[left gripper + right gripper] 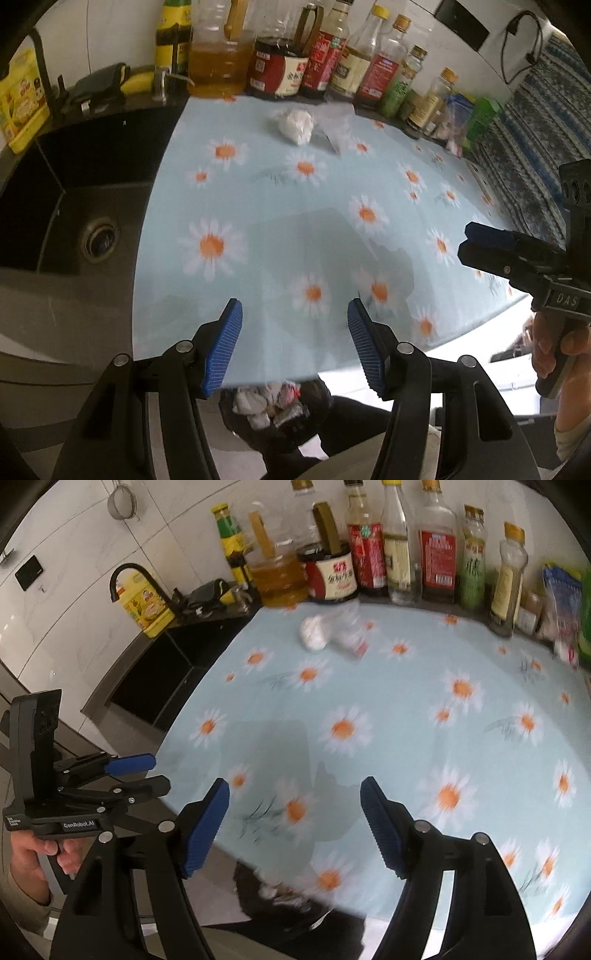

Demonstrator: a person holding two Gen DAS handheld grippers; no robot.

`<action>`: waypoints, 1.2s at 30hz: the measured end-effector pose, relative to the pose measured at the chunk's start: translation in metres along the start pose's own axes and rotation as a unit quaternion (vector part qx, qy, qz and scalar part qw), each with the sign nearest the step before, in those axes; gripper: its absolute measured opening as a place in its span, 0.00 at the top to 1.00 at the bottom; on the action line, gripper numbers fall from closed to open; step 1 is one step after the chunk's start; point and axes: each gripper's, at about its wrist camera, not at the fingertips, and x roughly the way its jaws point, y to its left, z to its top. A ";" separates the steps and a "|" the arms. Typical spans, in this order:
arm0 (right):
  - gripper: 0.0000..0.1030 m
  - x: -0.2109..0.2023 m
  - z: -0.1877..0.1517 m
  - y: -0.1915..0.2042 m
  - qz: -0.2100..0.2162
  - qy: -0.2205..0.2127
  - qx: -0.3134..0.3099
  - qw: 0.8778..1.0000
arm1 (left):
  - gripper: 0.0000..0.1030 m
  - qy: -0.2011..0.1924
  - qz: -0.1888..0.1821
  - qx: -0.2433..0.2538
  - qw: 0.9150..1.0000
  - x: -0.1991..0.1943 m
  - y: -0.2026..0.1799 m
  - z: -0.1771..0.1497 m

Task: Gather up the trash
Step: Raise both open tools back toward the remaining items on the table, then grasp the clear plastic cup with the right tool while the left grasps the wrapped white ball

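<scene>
Reaching for the crumpled tissue (295, 125) and clear wrapper (338, 138) by the bottles (332, 55), you keep both the left gripper (295, 343) and right gripper (295, 827) wide and empty, then drop them into the trash bag (273, 402) below the counter edge.

light: even, soft shadows on tablecloth (295, 229) | blur: right view (far bottles smeared) | edges: fisheye-bent, dark corners

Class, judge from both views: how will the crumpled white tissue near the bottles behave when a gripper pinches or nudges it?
The crumpled white tissue looks soft, so it would probably squash. Likely light, it may slide over the daisy tablecloth when nudged.
</scene>
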 end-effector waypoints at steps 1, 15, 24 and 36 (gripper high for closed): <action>0.29 0.002 0.008 -0.007 0.001 -0.001 -0.005 1.000 | 0.44 -0.004 0.007 -0.002 1.000 0.002 -0.002 0.010; 0.20 0.089 0.116 -0.062 0.044 0.028 -0.103 0.993 | 0.38 0.000 0.077 -0.068 0.995 0.037 -0.007 0.084; 0.19 0.146 0.155 -0.063 0.051 0.046 -0.182 0.981 | 0.38 0.009 0.108 -0.108 0.988 0.053 -0.003 0.103; 0.40 0.173 0.164 -0.065 0.071 0.065 -0.226 0.969 | 0.38 0.019 0.117 -0.127 0.985 0.072 -0.003 0.122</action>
